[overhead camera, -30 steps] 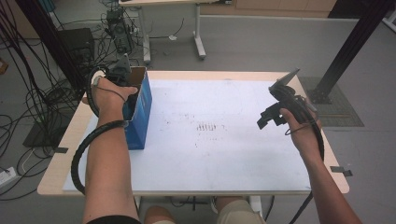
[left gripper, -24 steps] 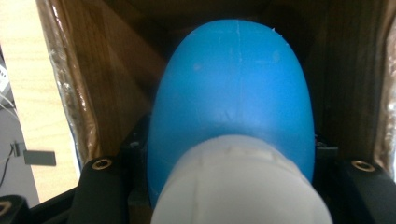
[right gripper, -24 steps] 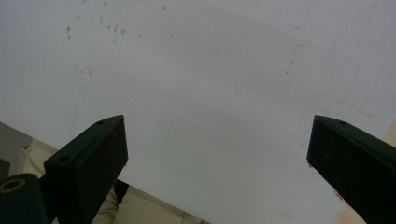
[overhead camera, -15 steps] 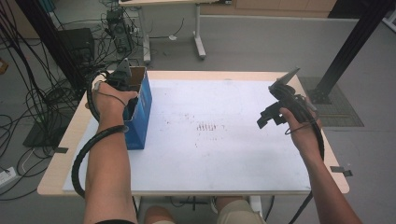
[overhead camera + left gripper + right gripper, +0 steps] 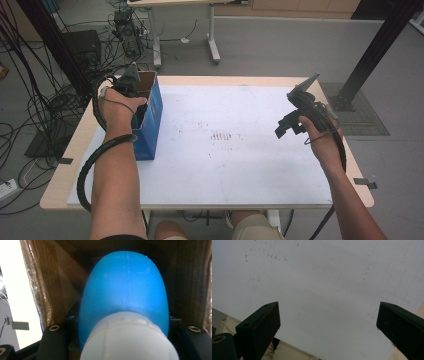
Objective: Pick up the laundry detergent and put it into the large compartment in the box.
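Observation:
An open blue cardboard box (image 5: pixel 150 120) stands upright at the table's left edge. My left gripper (image 5: pixel 131 82) reaches down into its top. Inside the brown walls (image 5: pixel 57 282) of the box, a rounded blue object with a white end (image 5: pixel 125 287) sits between the jaws, and my left gripper (image 5: pixel 122 315) is shut on it. My right gripper (image 5: pixel 287 125) hovers above the right side of the white tabletop (image 5: pixel 225 160). Seen from its own camera, my right gripper (image 5: pixel 328 306) is open, with nothing between the jaws and the white surface (image 5: pixel 324 270) below.
Faint dark marks (image 5: pixel 222 136) dot the middle of the white sheet. Bundles of black cables (image 5: pixel 30 115) hang and lie left of the table. Another desk's legs (image 5: pixel 212 40) stand behind it, and a black slanted post (image 5: pixel 375 50) rises at the back right.

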Demonstrator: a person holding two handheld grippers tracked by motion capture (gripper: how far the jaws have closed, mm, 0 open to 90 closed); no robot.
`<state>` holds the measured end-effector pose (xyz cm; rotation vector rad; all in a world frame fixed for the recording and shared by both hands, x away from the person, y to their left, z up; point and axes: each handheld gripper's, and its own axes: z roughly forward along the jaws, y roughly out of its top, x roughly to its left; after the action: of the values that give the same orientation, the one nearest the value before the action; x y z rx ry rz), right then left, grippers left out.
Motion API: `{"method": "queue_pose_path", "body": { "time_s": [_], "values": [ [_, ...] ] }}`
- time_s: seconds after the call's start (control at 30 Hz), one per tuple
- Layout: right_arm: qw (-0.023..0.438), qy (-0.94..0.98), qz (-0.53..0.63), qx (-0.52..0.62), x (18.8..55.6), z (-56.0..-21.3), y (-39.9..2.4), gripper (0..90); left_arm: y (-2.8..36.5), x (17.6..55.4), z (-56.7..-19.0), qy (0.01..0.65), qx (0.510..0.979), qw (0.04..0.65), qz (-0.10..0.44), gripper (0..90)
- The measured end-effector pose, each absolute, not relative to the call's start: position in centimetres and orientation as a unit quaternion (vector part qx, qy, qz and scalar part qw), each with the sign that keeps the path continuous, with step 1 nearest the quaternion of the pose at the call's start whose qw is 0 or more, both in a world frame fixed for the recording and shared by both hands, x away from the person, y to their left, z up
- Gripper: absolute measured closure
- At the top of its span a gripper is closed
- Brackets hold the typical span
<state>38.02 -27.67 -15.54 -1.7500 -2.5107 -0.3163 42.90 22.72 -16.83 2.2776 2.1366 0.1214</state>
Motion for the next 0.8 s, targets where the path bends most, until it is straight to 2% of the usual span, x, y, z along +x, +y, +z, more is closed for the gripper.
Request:
{"method": "queue_pose_path", "body": {
  "time_s": [0.8],
  "values": [
    [0.028,-0.816,-0.103,-0.568,38.00,-15.23,-27.71,5.0,22.77,42.95,-16.83,0.684,0.728,0.008,0.037,37.7]
  ]
}}
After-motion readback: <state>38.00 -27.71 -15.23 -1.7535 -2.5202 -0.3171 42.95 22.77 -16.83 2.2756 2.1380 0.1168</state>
